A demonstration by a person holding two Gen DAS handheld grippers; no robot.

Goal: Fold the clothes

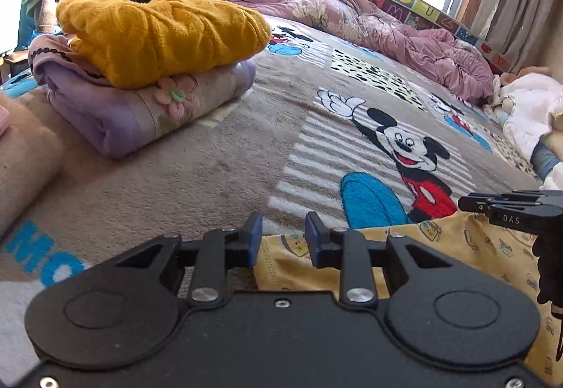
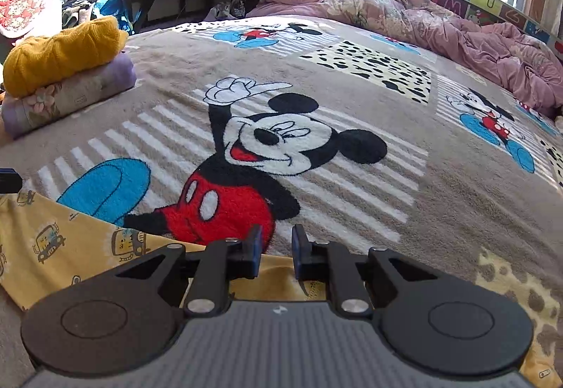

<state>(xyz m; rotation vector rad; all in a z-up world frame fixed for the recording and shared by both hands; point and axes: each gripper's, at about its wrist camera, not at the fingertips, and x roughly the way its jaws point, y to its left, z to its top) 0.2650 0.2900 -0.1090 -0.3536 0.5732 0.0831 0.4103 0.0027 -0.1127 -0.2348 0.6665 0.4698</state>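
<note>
The yellow printed garment (image 2: 52, 247) lies flat on the bed, on the near side of the blanket's big mouse figure (image 2: 267, 156), its far edge running left to right. Both tools sit at that edge: left tool (image 1: 283, 240) and right tool (image 2: 277, 250), each parted, gripping nothing.

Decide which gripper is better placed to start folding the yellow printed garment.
Probably left. The left gripper has the yellow garment edge between its parted jaws; the right gripper sits above the same cloth, its gap showing blanket.
</note>
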